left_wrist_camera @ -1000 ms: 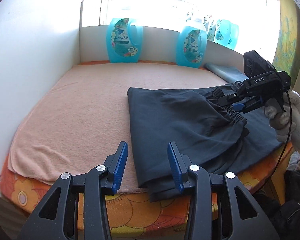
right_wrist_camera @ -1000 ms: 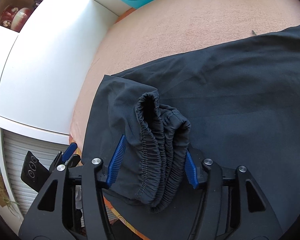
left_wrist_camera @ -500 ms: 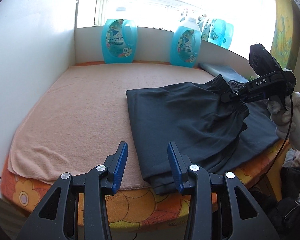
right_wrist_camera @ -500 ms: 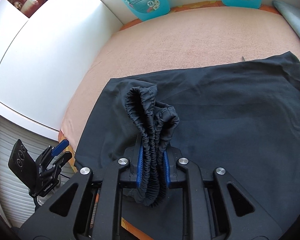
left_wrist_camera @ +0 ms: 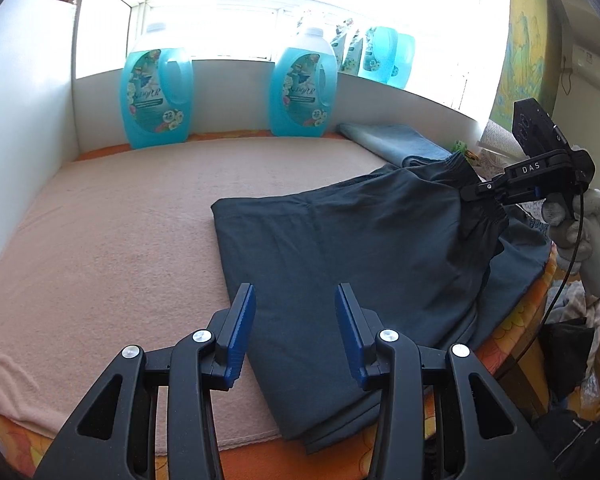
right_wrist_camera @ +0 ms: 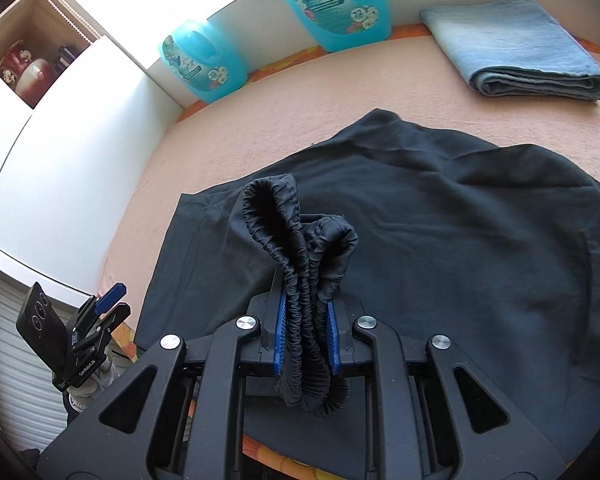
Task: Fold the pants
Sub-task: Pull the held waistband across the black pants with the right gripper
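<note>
Dark pants point(left_wrist_camera: 360, 240) lie folded on a peach blanket point(left_wrist_camera: 120, 220), their near end reaching the front edge. My right gripper point(right_wrist_camera: 305, 316) is shut on the bunched elastic waistband point(right_wrist_camera: 304, 248) and holds it up off the rest of the pants point(right_wrist_camera: 480, 240). In the left wrist view that right gripper point(left_wrist_camera: 488, 194) is at the far right in a white-gloved hand point(left_wrist_camera: 580, 232), with the fabric stretched up to it. My left gripper point(left_wrist_camera: 295, 320) hovers open over the pants' near left edge, with nothing between its fingers. The left gripper point(right_wrist_camera: 112, 300) also shows beyond the bed edge.
Two blue detergent bottles point(left_wrist_camera: 156, 92) point(left_wrist_camera: 304, 84) stand at the back wall, more on the sill. A folded blue towel point(right_wrist_camera: 516, 52) lies at the back right. A white panel point(left_wrist_camera: 24, 100) borders the left side. The orange floral bed edge point(left_wrist_camera: 260, 452) runs along the front.
The right gripper closed on the waistband and lifted it up and to the right, pulling the fabric taut. The left gripper slid right, over the pants' near left edge.
</note>
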